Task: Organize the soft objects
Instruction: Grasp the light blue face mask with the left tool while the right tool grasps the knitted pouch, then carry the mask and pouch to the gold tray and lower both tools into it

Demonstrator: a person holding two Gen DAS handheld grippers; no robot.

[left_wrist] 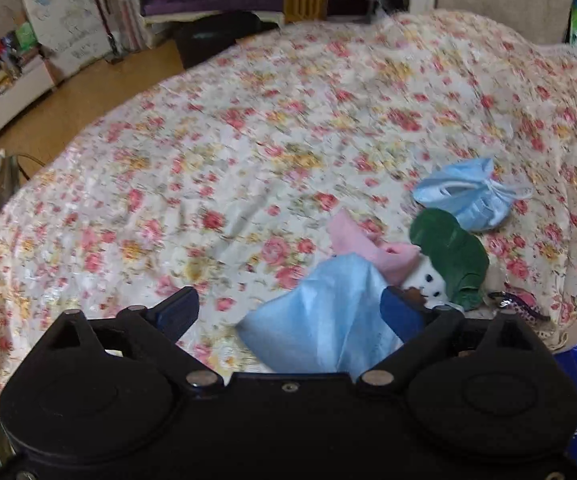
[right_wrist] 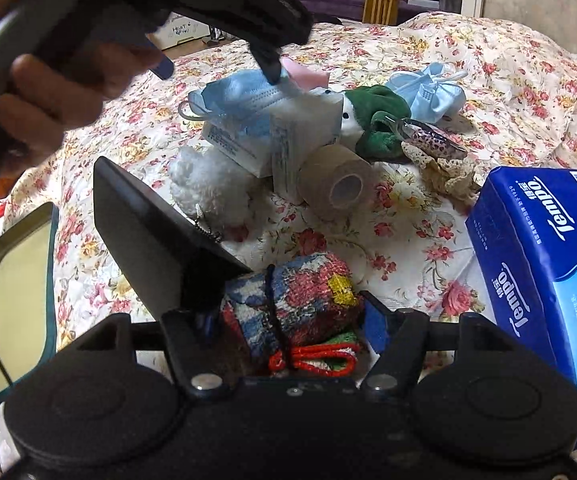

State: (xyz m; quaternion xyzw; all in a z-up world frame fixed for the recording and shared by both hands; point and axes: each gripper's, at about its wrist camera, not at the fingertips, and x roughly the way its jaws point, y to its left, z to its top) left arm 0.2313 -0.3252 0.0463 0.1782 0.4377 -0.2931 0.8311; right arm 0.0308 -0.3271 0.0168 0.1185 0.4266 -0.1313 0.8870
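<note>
My left gripper [left_wrist: 288, 308] is open above the floral bedspread [left_wrist: 248, 140]; a light blue face mask [left_wrist: 328, 316] lies between its fingers, against the right one. In the right wrist view the left gripper [right_wrist: 224, 64] hovers over that mask [right_wrist: 240, 100], draped on a white box [right_wrist: 288, 136]. My right gripper [right_wrist: 288, 320] is shut on a colourful knitted pouch [right_wrist: 300, 300] with red cord. Nearby lie a pink cloth [left_wrist: 372, 248], a green-and-white plush [left_wrist: 448, 256] and a crumpled blue mask [left_wrist: 468, 196].
A tape roll [right_wrist: 340, 184], a white fluffy keychain toy [right_wrist: 208, 192], a leopard-print item on lace [right_wrist: 436, 144], a blue Tempo tissue pack [right_wrist: 548, 280] and an open tin [right_wrist: 12, 300] lie around. A black flat object [right_wrist: 148, 236] stands by my right gripper.
</note>
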